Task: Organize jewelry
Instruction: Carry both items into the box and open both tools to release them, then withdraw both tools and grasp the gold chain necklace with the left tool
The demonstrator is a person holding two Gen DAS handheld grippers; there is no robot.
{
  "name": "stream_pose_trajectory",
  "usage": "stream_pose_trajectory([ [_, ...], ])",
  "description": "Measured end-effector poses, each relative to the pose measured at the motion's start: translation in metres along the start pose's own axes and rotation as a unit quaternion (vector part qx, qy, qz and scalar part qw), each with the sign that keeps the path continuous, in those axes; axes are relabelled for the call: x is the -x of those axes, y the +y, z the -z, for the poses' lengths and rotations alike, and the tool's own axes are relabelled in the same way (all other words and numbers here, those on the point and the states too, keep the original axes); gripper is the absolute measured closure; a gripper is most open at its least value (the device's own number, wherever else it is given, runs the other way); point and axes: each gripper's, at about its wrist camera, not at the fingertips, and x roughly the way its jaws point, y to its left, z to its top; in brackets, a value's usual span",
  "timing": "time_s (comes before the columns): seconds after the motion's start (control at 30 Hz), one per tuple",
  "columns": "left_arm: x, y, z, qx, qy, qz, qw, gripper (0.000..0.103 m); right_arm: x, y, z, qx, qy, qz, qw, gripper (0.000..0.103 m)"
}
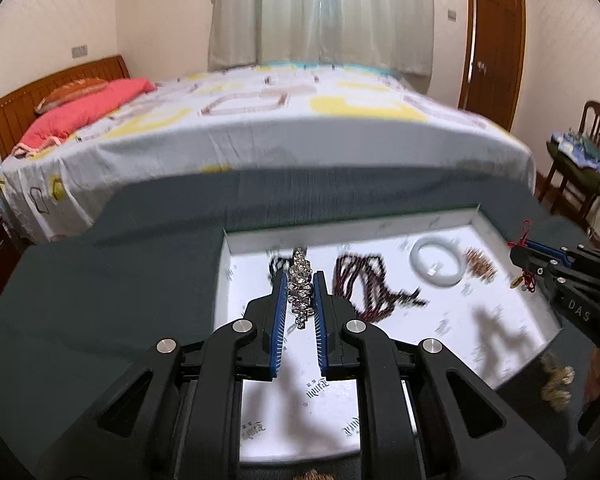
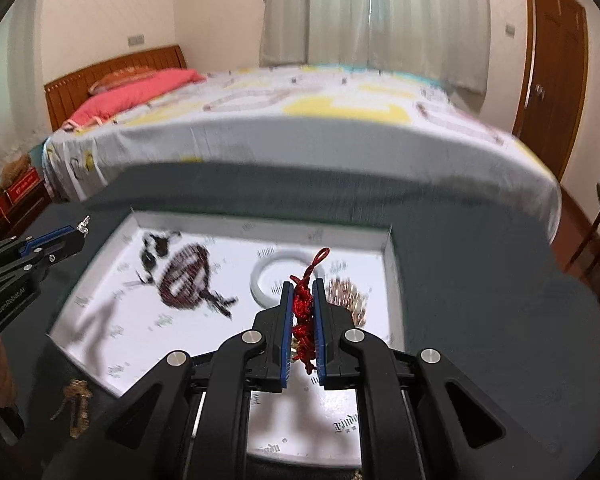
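My left gripper [image 1: 300,280] is shut on a silver crystal bracelet [image 1: 299,288] and holds it above the left part of a shallow white box [image 1: 476,220]. My right gripper [image 2: 303,286] is shut on a red knotted cord ornament [image 2: 304,312] and holds it above the right part of the same box [image 2: 388,248]. In the box lie a dark red bead necklace [image 1: 360,280], a black bead string [image 1: 278,266], a pale jade bangle [image 1: 438,260] and a gold chain pile [image 1: 480,266]. The right gripper also shows in the left wrist view [image 1: 520,252], and the left gripper in the right wrist view [image 2: 76,236].
The box sits on a dark grey cloth [image 1: 100,288]. A gold ornament [image 2: 78,404] lies on the cloth beside the box's near left corner. A bed [image 1: 280,120] stands behind, a chair [image 1: 580,168] at the far right, a wooden door [image 1: 496,40] beyond.
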Motion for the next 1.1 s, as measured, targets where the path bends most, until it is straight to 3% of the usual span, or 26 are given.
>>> stream_pose_trajectory([
  [0.27, -0.043, 0.008, 0.017, 0.006, 0.054, -0.007, 0.9985, 0.090, -0.037, -0.006, 0.013, 0.002, 0.046, 0.008, 0.999, 0.093],
  [0.5, -0.059, 0.016, 0.024, 0.019, 0.085, -0.005, 0.9962, 0.090, -0.044, -0.006, 0.011, 0.007, 0.053, 0.013, 0.999, 0.092],
  [0.73, -0.058, 0.015, 0.029, 0.015, 0.086, -0.004, 0.9962, 0.086, -0.044, -0.004, 0.015, 0.007, 0.058, 0.011, 0.998, 0.091],
  [0.8, -0.057, 0.013, 0.028, 0.013, 0.084, -0.003, 0.9963, 0.078, -0.045, -0.004, 0.016, 0.006, 0.061, 0.010, 0.998, 0.090],
  [0.87, -0.054, 0.012, 0.027, 0.013, 0.077, -0.007, 0.9969, 0.060, -0.043, -0.003, 0.017, 0.003, 0.056, 0.010, 0.998, 0.069],
  [0.9, -0.052, 0.011, 0.025, 0.015, 0.071, -0.006, 0.9973, 0.057, -0.040, -0.003, 0.016, 0.002, 0.049, 0.012, 0.999, 0.055],
  [0.93, -0.050, 0.012, 0.025, 0.015, 0.068, -0.005, 0.9975, 0.057, -0.038, -0.003, 0.015, 0.002, 0.045, 0.014, 0.999, 0.051],
  [1.1, -0.047, 0.011, 0.022, 0.014, 0.068, -0.006, 0.9976, 0.055, -0.027, -0.004, 0.012, -0.001, 0.032, 0.014, 0.999, 0.051],
])
